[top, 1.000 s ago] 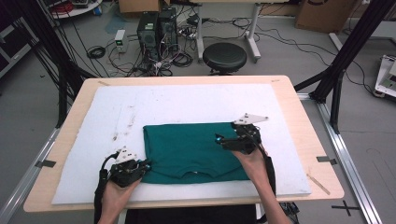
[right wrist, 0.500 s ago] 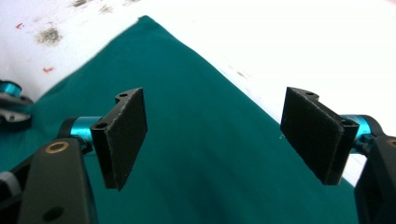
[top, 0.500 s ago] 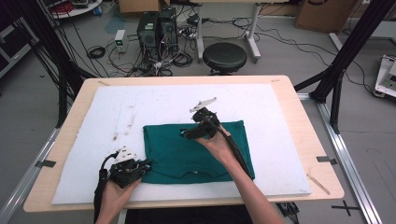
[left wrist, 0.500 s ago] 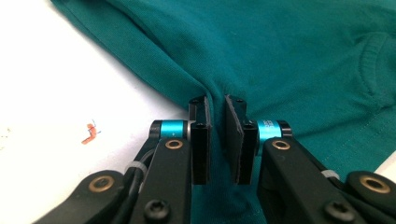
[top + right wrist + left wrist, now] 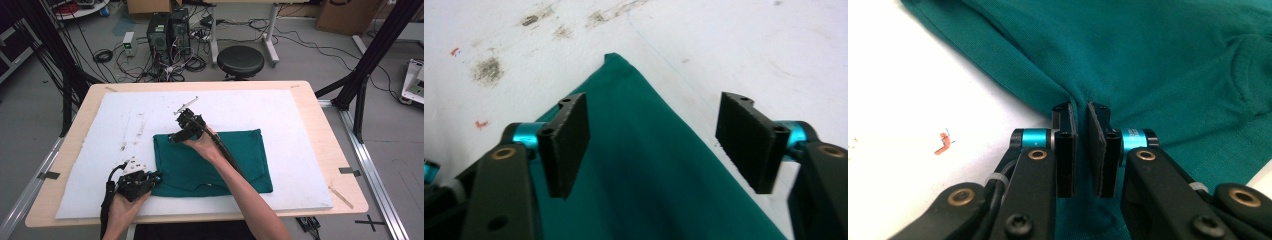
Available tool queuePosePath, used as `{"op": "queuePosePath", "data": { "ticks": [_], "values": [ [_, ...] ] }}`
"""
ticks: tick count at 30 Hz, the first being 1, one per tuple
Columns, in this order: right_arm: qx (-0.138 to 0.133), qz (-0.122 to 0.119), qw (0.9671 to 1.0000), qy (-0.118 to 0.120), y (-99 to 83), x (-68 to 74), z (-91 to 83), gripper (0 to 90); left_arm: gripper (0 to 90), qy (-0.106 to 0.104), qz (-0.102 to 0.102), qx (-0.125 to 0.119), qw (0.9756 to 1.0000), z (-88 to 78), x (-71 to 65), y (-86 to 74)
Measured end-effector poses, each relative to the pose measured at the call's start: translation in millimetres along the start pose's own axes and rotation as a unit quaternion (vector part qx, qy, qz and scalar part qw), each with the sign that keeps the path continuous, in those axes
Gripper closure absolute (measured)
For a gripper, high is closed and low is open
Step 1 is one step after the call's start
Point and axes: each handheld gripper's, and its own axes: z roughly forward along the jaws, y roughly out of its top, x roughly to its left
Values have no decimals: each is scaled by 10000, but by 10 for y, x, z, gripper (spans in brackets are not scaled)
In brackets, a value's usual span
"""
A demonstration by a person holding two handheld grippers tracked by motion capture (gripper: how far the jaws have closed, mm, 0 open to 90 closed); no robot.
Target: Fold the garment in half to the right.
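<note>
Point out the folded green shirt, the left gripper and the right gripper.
Folded dark green cotton shirt (image 5: 240,150), high view, bare middle of the cloth.
Left gripper (image 5: 1081,125), left gripper view, between fingertips.
Right gripper (image 5: 659,127), right gripper view, between fingertips.

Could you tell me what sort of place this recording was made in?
Probably a lab or workshop: computer towers and tangled cables sit on the floor, and black frame struts flank a wooden table padded in white.

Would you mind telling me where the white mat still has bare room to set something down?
The white mat lies bare in a wide strip beyond the green shirt, and in bands on either side of it. It is crowded at the shirt's left edge: the left gripper pinches its near corner and the right gripper hovers open over its far corner.
</note>
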Motion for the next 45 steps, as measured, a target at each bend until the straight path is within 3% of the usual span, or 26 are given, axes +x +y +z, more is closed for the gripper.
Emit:
{"op": "queuePosePath", "data": {
  "ticks": [5,8,11,15,20,25,30,39,41,45],
  "values": [
    [58,-146,9999,-37,102,47,153,384,823,-4,10,10,10000,-2,5,1],
    [88,-216,9997,58,157,70,232,410,823,-15,3,10,10000,-1,7,0],
    [134,-203,9996,175,210,65,341,436,823,-8,6,7,10000,-1,4,0],
    [179,-220,9995,139,252,102,442,491,823,-6,8,7,10000,-1,4,0],
    [230,-300,9992,98,286,126,525,509,823,-14,3,4,10000,-1,6,-1],
    [387,-262,9987,201,338,158,611,519,822,-8,7,6,10000,-1,5,0],
    [517,-454,9975,128,345,232,704,627,823,3,5,-6,10000,1,2,-2],
    [558,-646,9963,-94,355,278,709,813,822,10,-21,-3,10000,-2,-3,2],
    [543,-635,9965,-91,356,266,704,836,822,-13,1,15,10000,-9,6,6],
    [458,-562,9974,-55,365,256,677,850,825,-131,-140,-70,9998,-60,17,36]
  ]
}}
